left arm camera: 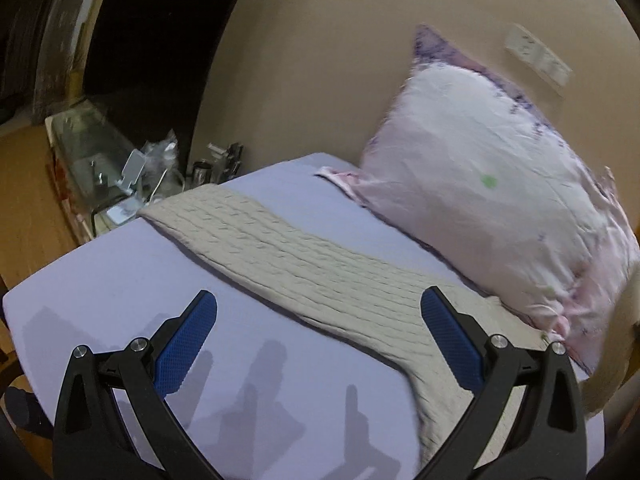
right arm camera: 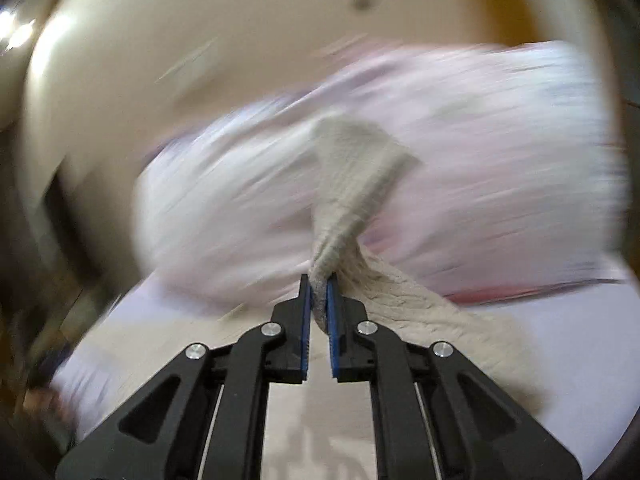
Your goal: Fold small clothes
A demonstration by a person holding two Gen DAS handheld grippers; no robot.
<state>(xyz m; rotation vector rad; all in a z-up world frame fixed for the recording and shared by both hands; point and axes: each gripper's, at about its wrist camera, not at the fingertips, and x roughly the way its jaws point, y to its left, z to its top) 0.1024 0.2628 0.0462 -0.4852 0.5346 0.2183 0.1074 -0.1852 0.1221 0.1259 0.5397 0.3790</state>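
A beige cable-knit garment (left arm camera: 304, 264) lies spread in a long strip across the lilac bed sheet (left arm camera: 120, 280). My left gripper (left arm camera: 318, 320) is open and empty, hovering above the garment's near part, with its right finger over the knit. My right gripper (right arm camera: 319, 292) is shut on a corner of the beige knit garment (right arm camera: 352, 184), which stands up bunched above the blue pads while the rest trails down to the right. The right wrist view is strongly motion-blurred.
A large pale pink pillow (left arm camera: 492, 184) leans against the beige wall at the head of the bed; it also shows blurred in the right wrist view (right arm camera: 480, 152). A cluttered glass-topped bedside stand (left arm camera: 112, 168) is at the left past the bed edge.
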